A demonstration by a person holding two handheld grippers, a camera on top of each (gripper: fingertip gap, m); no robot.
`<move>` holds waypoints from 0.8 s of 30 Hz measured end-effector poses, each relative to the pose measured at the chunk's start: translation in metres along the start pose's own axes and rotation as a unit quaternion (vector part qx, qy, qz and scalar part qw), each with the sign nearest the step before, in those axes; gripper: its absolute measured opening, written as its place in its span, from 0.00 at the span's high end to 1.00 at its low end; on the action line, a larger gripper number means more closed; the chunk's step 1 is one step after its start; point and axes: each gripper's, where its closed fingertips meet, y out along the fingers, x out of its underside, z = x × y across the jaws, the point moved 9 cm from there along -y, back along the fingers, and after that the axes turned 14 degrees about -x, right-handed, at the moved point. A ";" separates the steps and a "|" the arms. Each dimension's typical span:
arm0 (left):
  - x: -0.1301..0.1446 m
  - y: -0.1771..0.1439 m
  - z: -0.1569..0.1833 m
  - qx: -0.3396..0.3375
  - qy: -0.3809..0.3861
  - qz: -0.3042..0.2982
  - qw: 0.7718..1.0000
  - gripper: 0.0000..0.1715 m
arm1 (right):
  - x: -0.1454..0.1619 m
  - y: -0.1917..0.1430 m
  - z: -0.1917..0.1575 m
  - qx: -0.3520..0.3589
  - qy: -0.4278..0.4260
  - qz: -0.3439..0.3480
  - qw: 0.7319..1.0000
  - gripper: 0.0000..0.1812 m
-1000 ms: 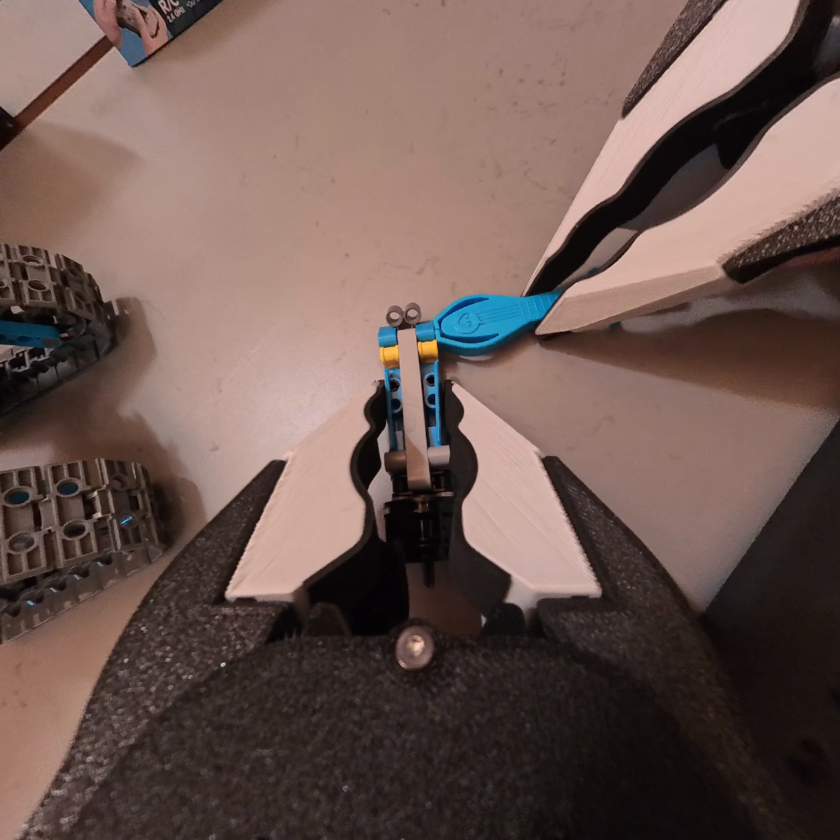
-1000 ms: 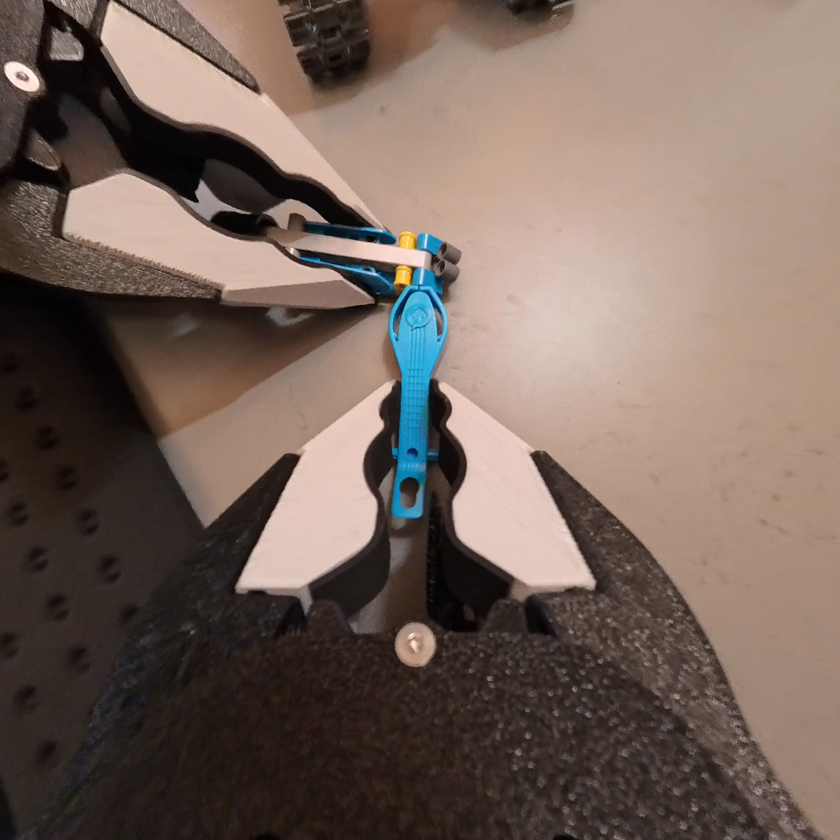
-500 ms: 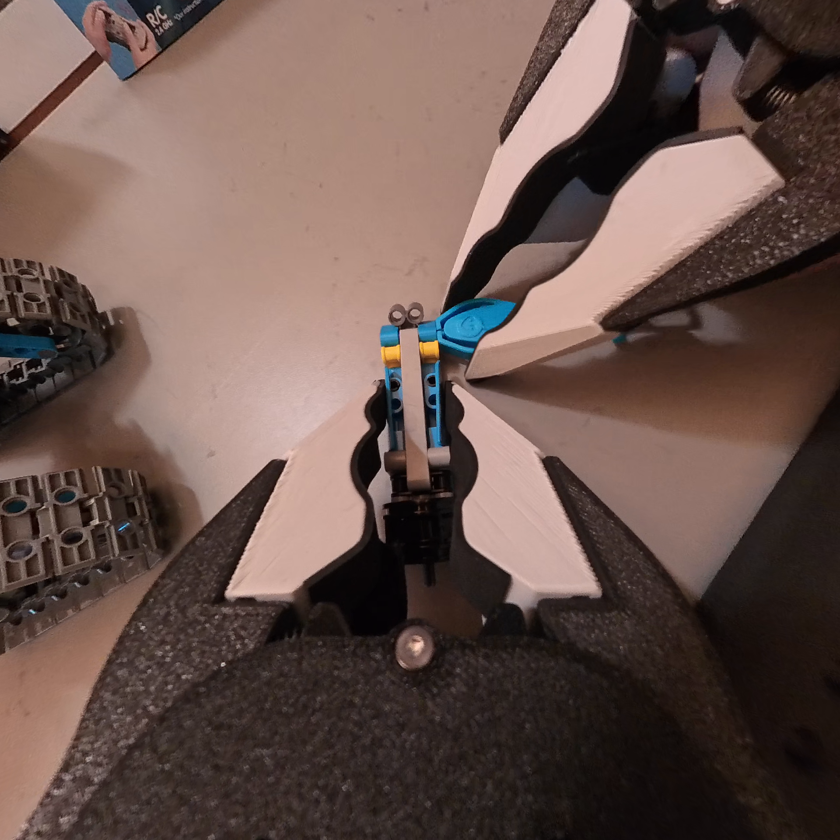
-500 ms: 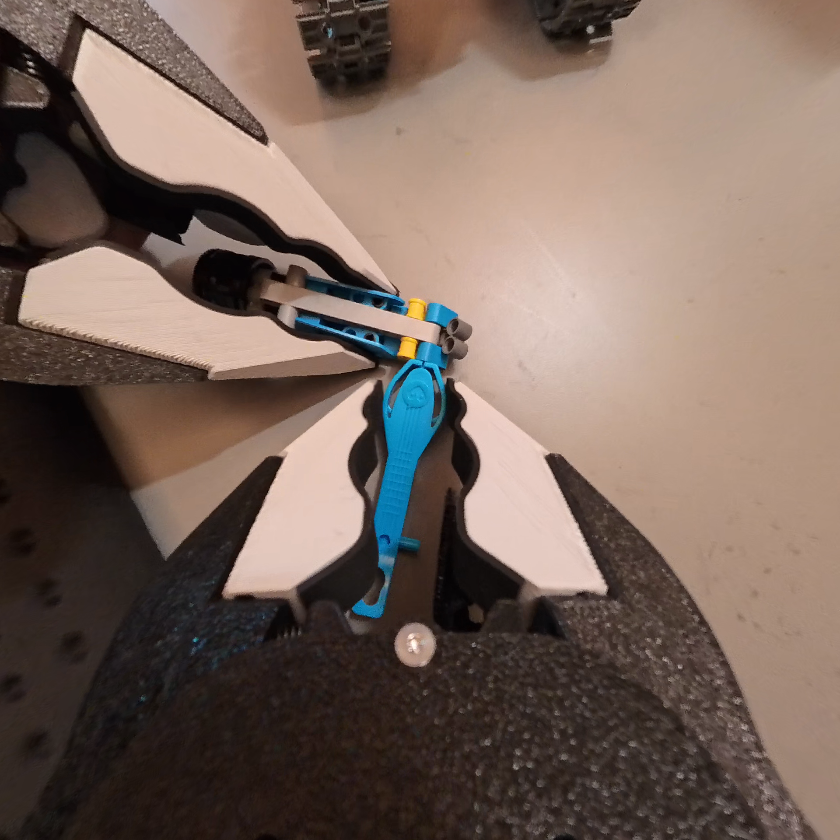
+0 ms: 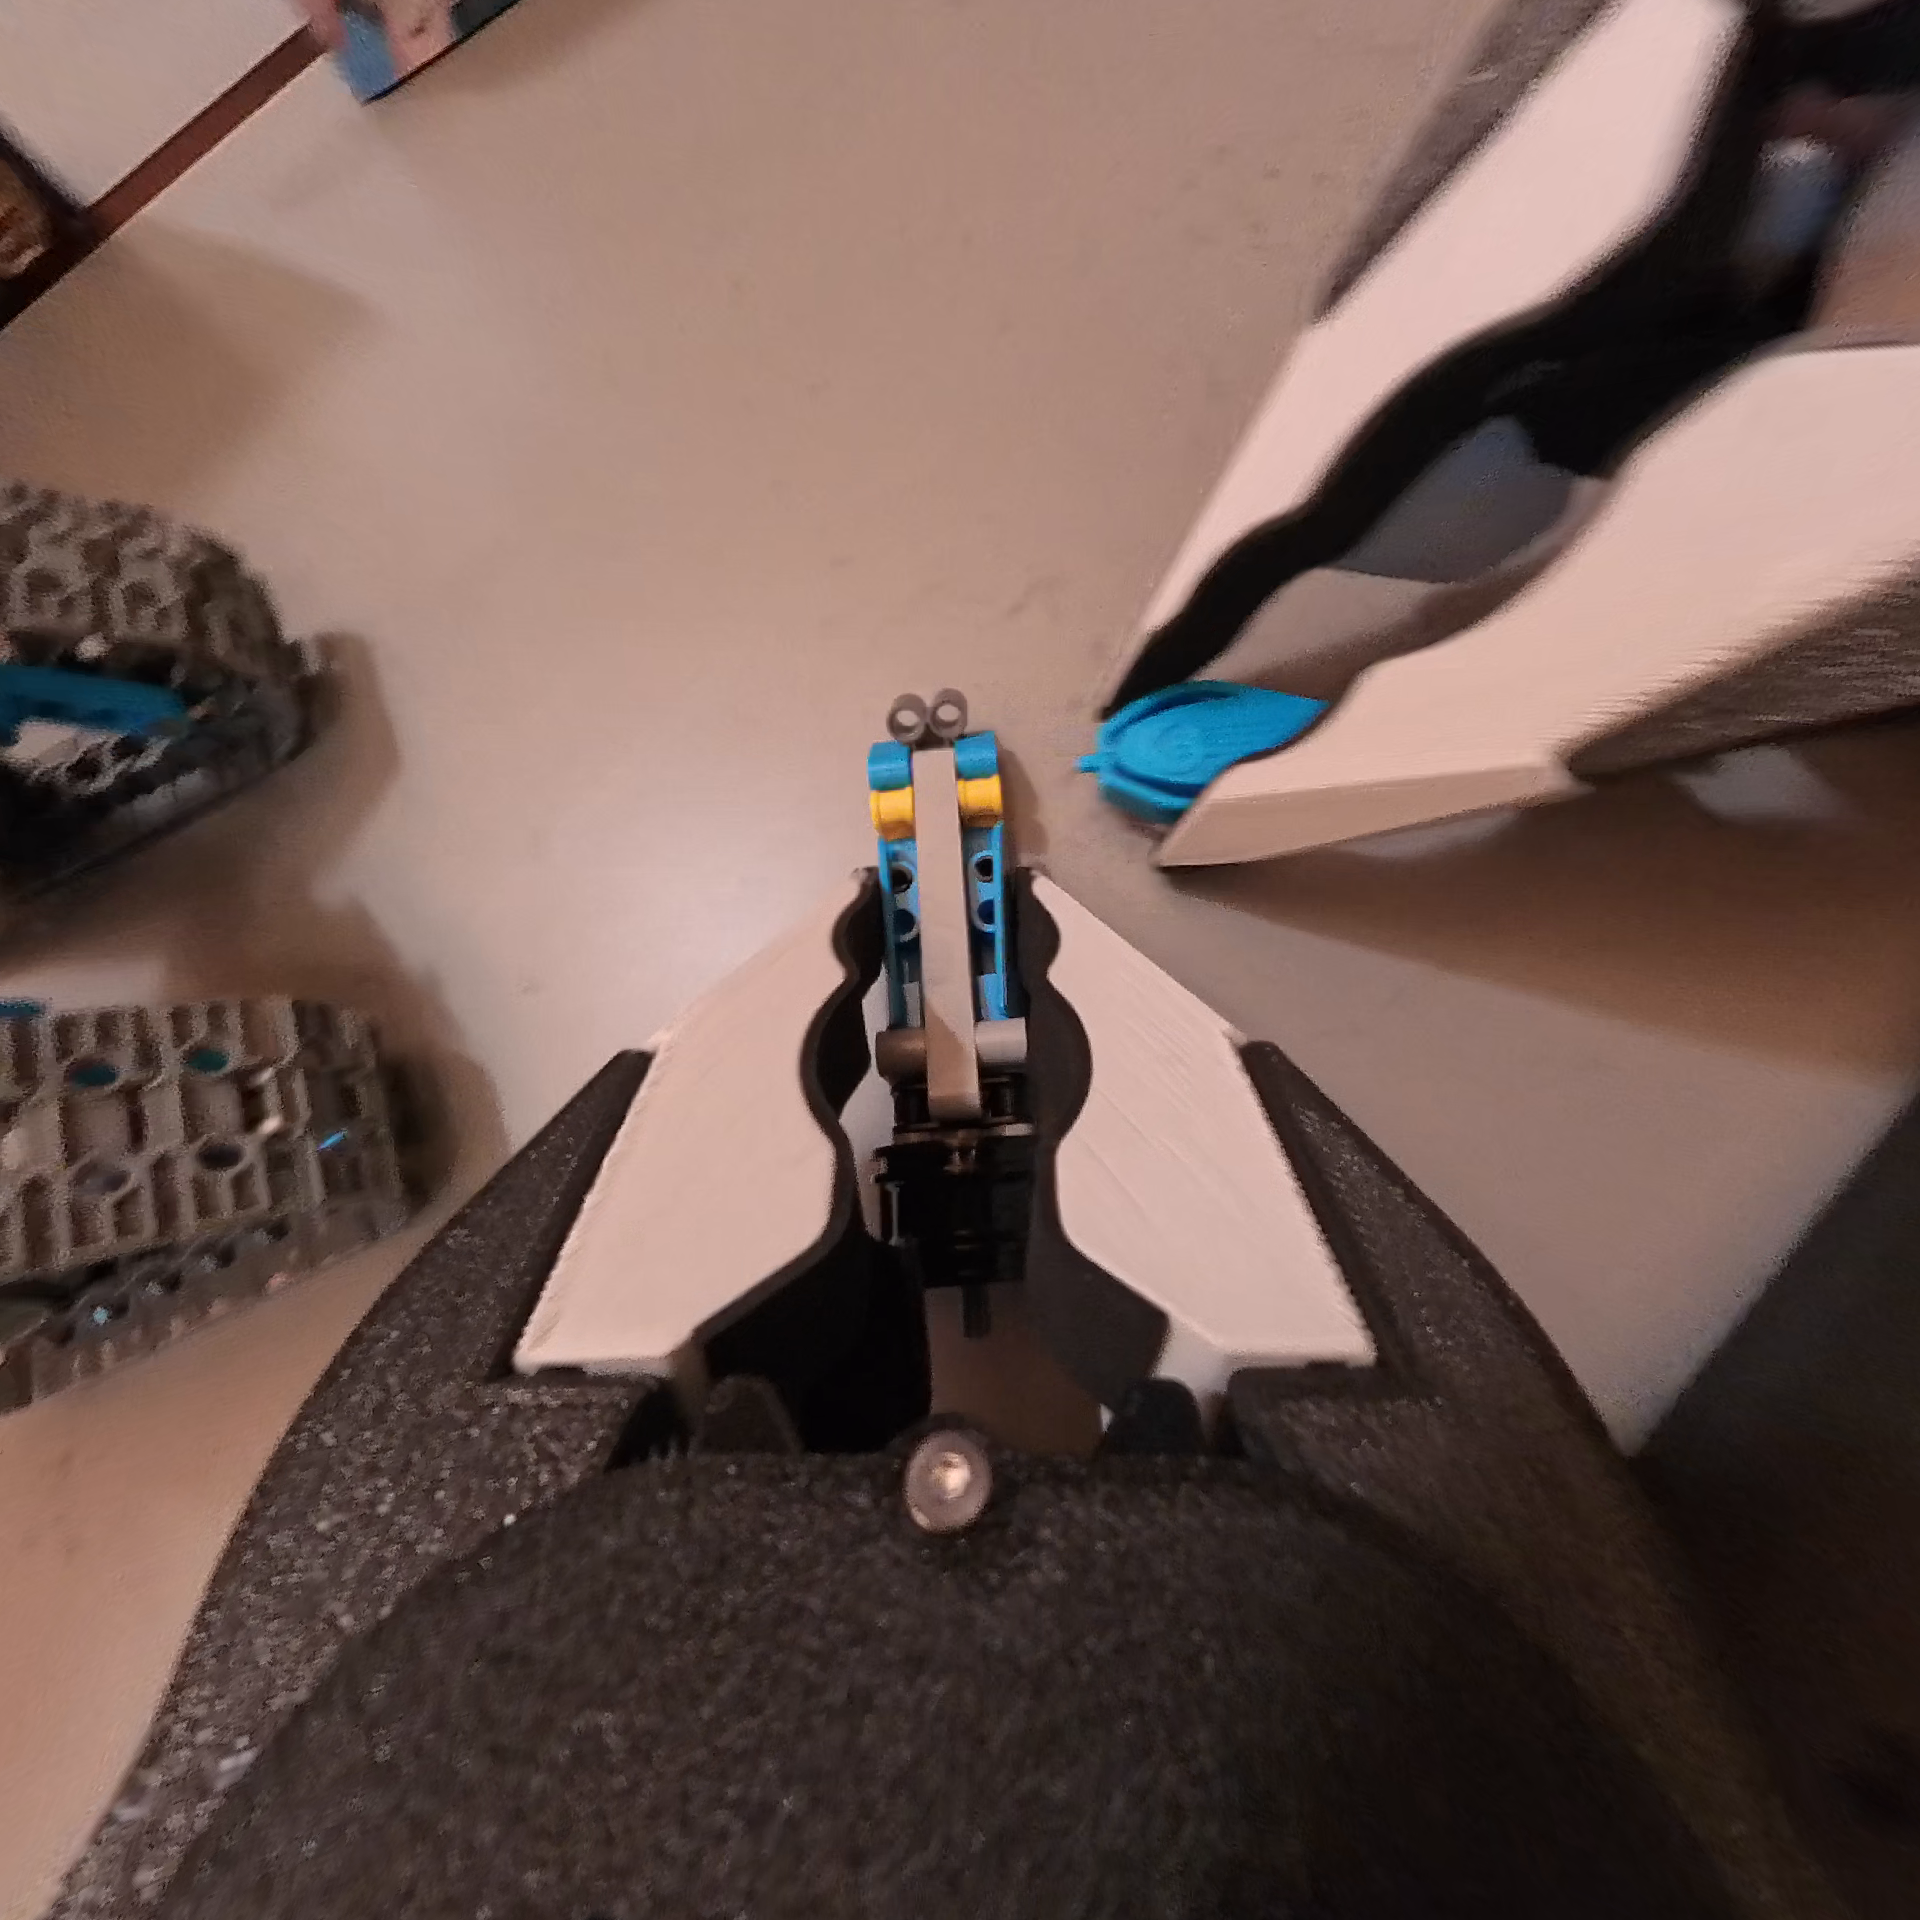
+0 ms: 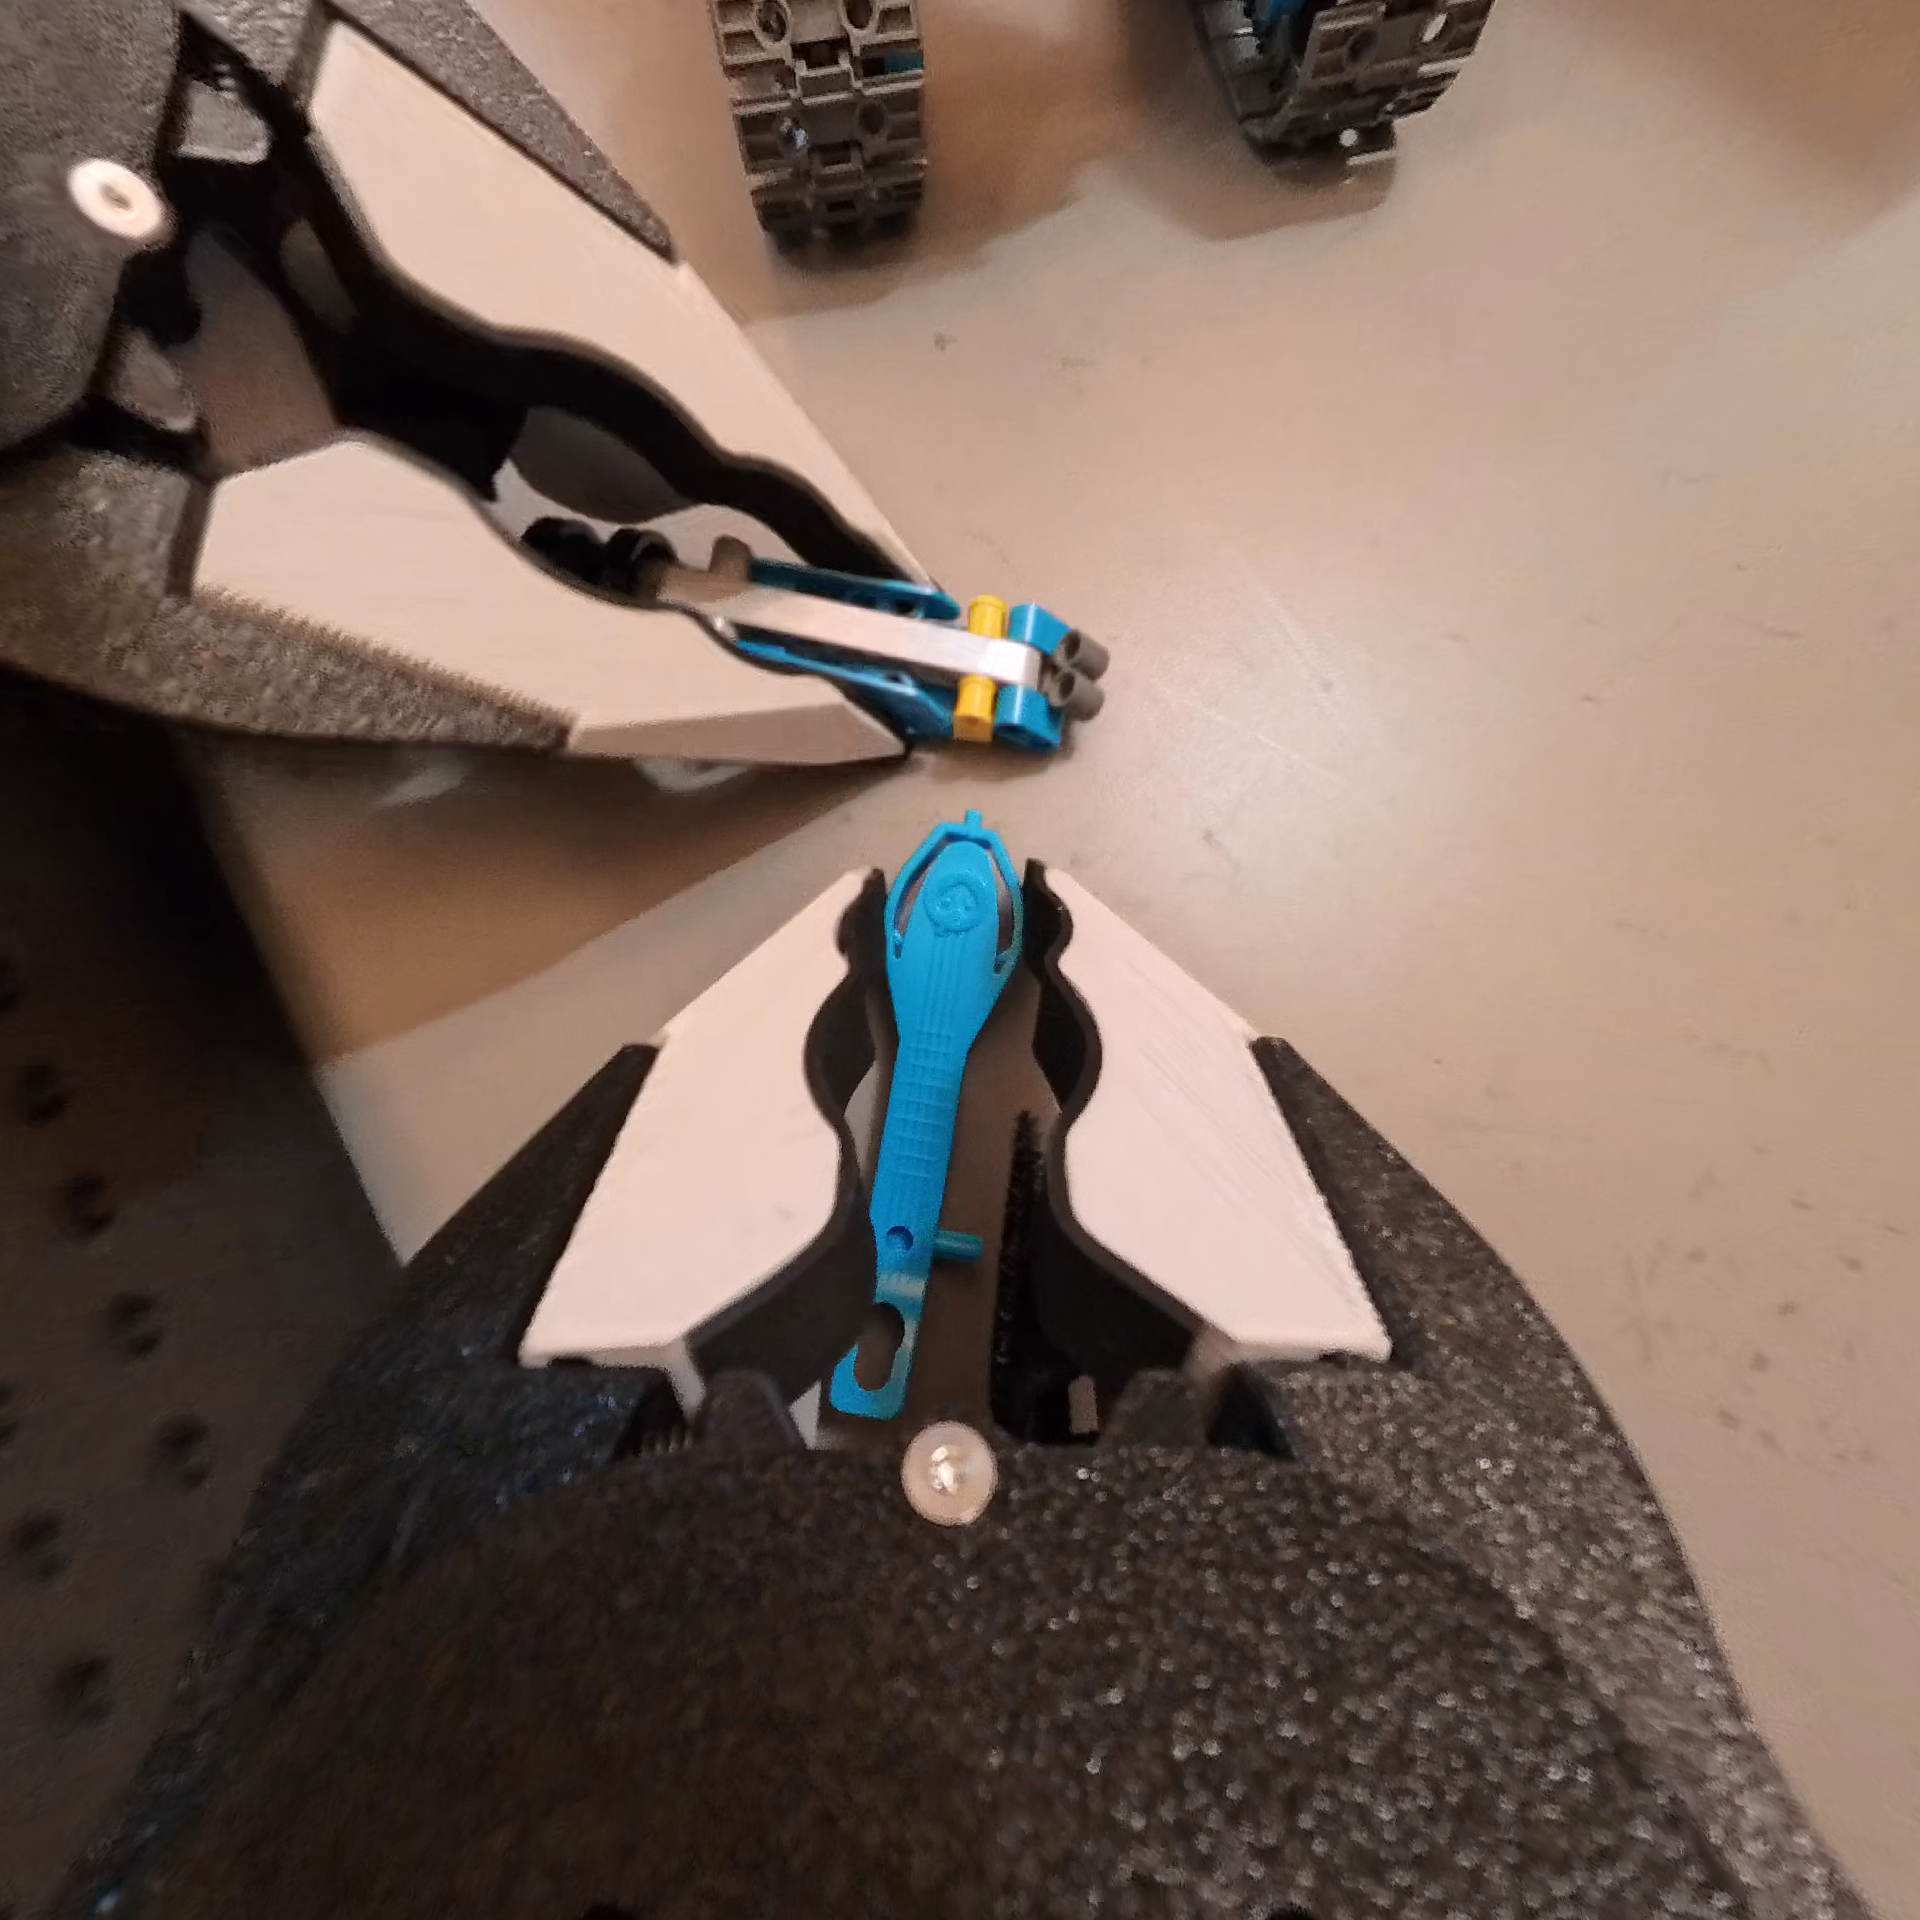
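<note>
My left gripper (image 5: 945, 878) is shut on a small toy-brick assembly (image 5: 940, 831) of blue beams, a grey beam, yellow pins and a black part at its rear. The assembly also shows in the right wrist view (image 6: 997, 670), sticking out of the left gripper (image 6: 909, 665). My right gripper (image 6: 951, 883) is shut on a blue plastic lever tool (image 6: 930, 1039), its rounded head pointing forward. The tool head also shows in the left wrist view (image 5: 1195, 743), held by the right gripper (image 5: 1138, 774). The tool tip and the assembly are a short gap apart above the beige table (image 6: 1455, 727).
Two grey tracked wheel units lie on the table at the left in the left wrist view (image 5: 135, 665) (image 5: 177, 1153), and at the top in the right wrist view (image 6: 831, 114) (image 6: 1340, 73). A blue box (image 5: 416, 36) sits at the far table edge. A dark perforated board (image 6: 104, 1247) lies near me. Both grippers' tips are close together, under 4 cm apart.
The blue tool touched the side of the assembly before; my right gripper has now pulled it back, leaving a gap. My left gripper still holds the assembly in the same pose.
</note>
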 end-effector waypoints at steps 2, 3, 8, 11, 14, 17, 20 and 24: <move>0.001 0.000 -0.003 0.027 -0.017 -0.003 0.999 0.86 | 0.001 -0.001 0.000 0.004 0.001 0.001 1.000 0.87; 0.001 0.000 -0.002 0.031 -0.016 -0.002 0.999 0.86 | 0.002 -0.001 0.000 0.000 0.003 0.002 1.000 0.87; 0.000 -0.001 0.000 0.027 -0.005 0.001 1.000 0.86 | 0.001 0.001 -0.003 0.008 -0.023 -0.002 1.000 0.86; 0.000 -0.001 0.001 0.024 0.001 0.003 1.000 0.86 | 0.001 0.004 -0.004 0.021 -0.048 -0.006 0.999 0.86; 0.000 -0.001 0.001 0.026 -0.001 0.002 1.000 0.86 | 0.001 0.004 -0.003 0.022 -0.052 -0.002 0.998 0.86; 0.000 -0.001 0.000 0.028 -0.003 0.001 1.000 0.86 | 0.003 0.001 -0.003 0.040 -0.064 -0.001 0.997 0.82; 0.000 -0.001 0.001 0.028 -0.001 0.002 1.000 0.86 | 0.005 -0.002 -0.006 0.059 -0.077 -0.004 0.995 0.80; 0.000 -0.002 0.002 0.030 0.007 0.006 0.999 0.86 | 0.009 -0.005 -0.008 0.063 -0.078 -0.006 0.995 0.81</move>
